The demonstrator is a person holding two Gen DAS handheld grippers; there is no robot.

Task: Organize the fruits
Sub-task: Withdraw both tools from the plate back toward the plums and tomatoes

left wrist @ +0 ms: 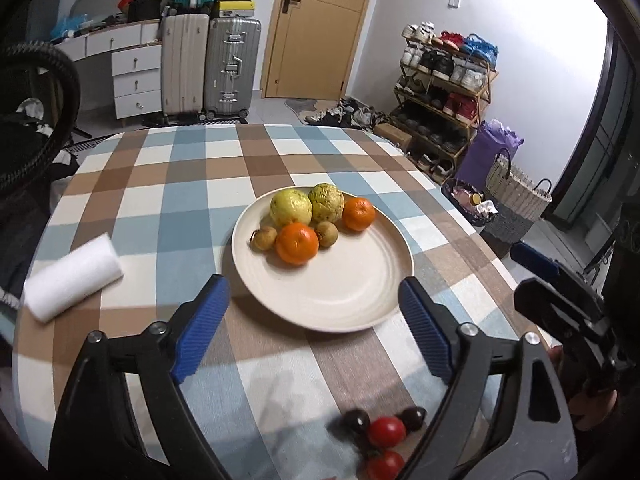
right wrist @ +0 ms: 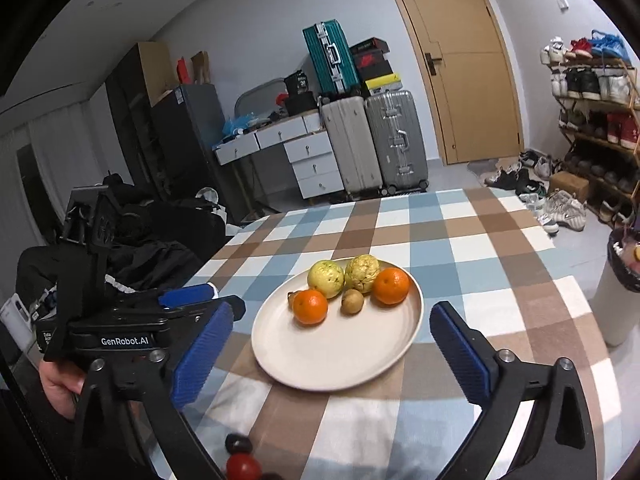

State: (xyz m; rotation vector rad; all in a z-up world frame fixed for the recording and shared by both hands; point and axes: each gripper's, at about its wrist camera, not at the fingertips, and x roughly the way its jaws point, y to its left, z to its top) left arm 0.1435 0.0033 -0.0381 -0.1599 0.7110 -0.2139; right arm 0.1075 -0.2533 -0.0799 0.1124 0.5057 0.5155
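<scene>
A cream plate [left wrist: 344, 288] [right wrist: 320, 356] sits mid-table on the checked cloth. It holds two green guavas [left wrist: 291, 207] [right wrist: 326, 279], two oranges [left wrist: 297, 243] [right wrist: 310, 306] and two small brown fruits [left wrist: 264, 237] [right wrist: 352, 301], all at its far side. Red tomatoes [left wrist: 386, 431] [right wrist: 243, 467] and dark small fruits [left wrist: 356, 421] [right wrist: 238, 444] lie on the cloth at the near edge. My left gripper [left wrist: 314, 328] is open and empty, just short of the plate. My right gripper [right wrist: 332, 356] is open and empty, also near the plate. Each gripper shows in the other's view, the right one [left wrist: 560, 292] and the left one [right wrist: 120, 320].
A white roll [left wrist: 72, 278] lies on the table's left side. Beside the table on the right stand a bin [right wrist: 620, 292] and woven baskets [left wrist: 516, 196]. Suitcases, a drawer desk, a door and a shoe rack stand at the back.
</scene>
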